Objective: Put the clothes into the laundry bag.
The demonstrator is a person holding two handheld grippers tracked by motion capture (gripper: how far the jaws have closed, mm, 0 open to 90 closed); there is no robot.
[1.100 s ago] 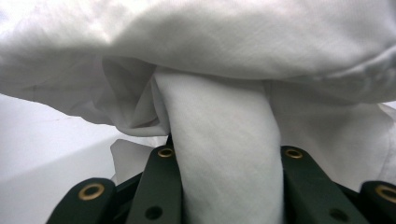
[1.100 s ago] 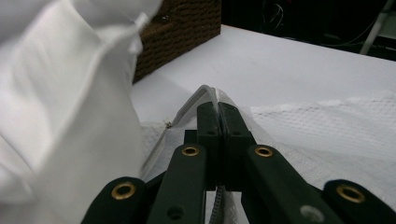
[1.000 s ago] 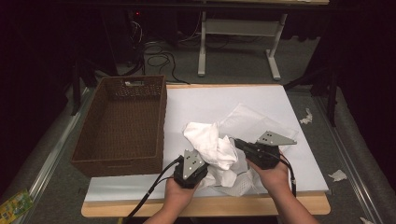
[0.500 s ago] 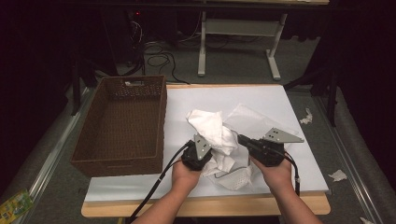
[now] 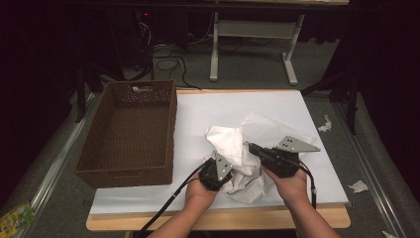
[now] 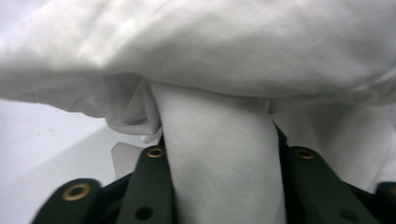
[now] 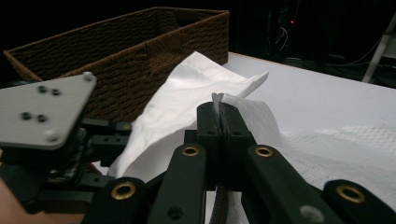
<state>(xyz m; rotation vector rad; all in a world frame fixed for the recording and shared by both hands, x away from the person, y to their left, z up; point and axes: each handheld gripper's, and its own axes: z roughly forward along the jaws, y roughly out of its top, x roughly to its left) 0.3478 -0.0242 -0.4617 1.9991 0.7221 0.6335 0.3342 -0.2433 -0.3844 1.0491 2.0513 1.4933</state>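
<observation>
No text, label, brand or number can be read in any view. A small yellow-green printed packet [image 5: 16, 216] lies on the grey floor by the table's near left corner, but its print is too small and blurred to make out.

Crumpled white cloth [image 5: 233, 148] bunched up near the table's front edge.

A lab or workshop: dark surroundings, loose cables [image 5: 168, 62] on the grey floor at upper centre, a white metal stand [image 5: 252, 44] behind the white-covered counter [image 5: 208, 106].
</observation>
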